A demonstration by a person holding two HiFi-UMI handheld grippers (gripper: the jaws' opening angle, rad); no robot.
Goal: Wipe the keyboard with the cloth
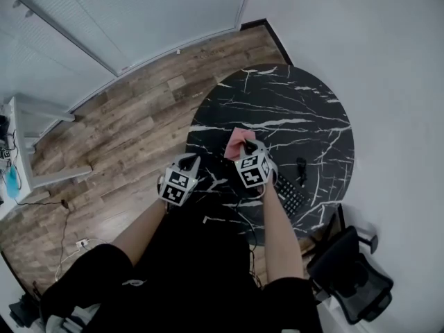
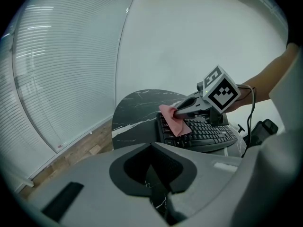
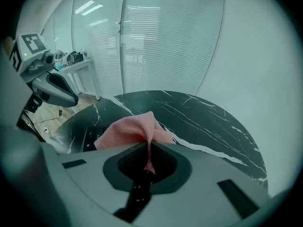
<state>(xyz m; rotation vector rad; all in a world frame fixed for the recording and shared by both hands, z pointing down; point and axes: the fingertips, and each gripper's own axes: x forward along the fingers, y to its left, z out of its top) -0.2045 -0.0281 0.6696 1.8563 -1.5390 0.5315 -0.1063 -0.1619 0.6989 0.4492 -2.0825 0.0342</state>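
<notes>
A black keyboard (image 1: 291,195) lies on the near side of a round black marble table (image 1: 298,109). My right gripper (image 1: 248,147) is shut on a pink cloth (image 1: 238,141), which hangs over the keyboard's left end. The left gripper view shows that cloth (image 2: 173,120) draped onto the keys (image 2: 206,132) under the right gripper (image 2: 178,112). From the right gripper view the cloth (image 3: 127,129) is pinched between the jaws of my right gripper (image 3: 147,158), with a bit of keyboard (image 3: 92,137) below. My left gripper (image 1: 190,162) hovers at the table's left edge, shut and holding nothing.
A small black mouse (image 1: 301,165) sits on the table beyond the keyboard. A black office chair (image 1: 354,277) stands at the lower right. A white desk (image 1: 28,144) with cables is at the far left on the wooden floor (image 1: 132,123). White walls close in the right side.
</notes>
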